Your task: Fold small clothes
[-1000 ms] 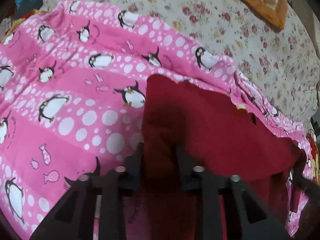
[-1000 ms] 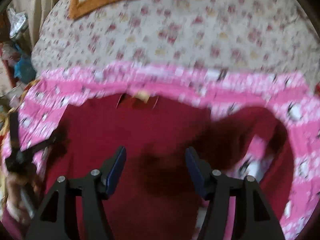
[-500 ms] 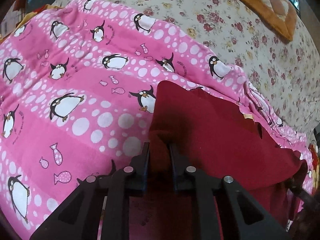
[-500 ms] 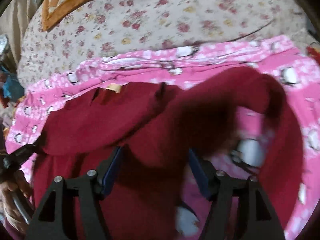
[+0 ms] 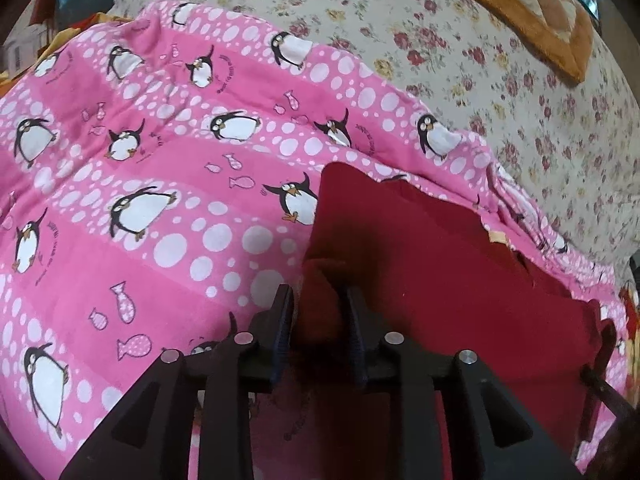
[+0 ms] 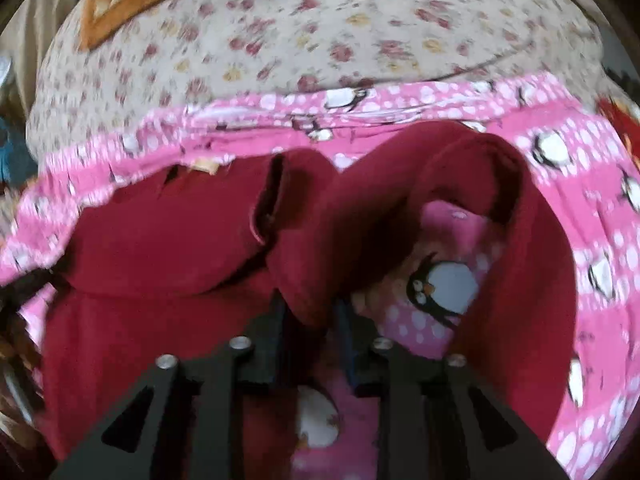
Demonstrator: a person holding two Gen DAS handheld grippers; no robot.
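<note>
Plainly, the red garment (image 5: 440, 264) lies on the pink penguin blanket (image 5: 168, 208), and both grippers have hold of it. Seen from the left wrist, the left gripper (image 5: 318, 312) has its fingers (image 5: 282, 320) closed almost together on a bunched fold at the garment's left edge; the cloth fills the narrow gap between them. From that fold the garment spreads away to the right, mostly flat, with a small tan label (image 5: 498, 237) showing at its far edge.

Seen from the right wrist, the right gripper (image 6: 310, 312) has its fingers (image 6: 278, 320) pinched on a thick fold of the garment (image 6: 168, 240), which rises out of the grip and arches over to the right. Under that arch the blanket (image 6: 600, 208) shows through, with one penguin (image 6: 444, 284) just right of the fingers. A sleeve opening (image 6: 268, 200) gapes near the middle of the garment, left of the lifted fold. This view is somewhat blurred.

Beyond the blanket's far edge lies a cream floral bedspread (image 5: 500, 60), and on it, at the far corner, an orange-bordered quilt (image 5: 520, 12).
</note>
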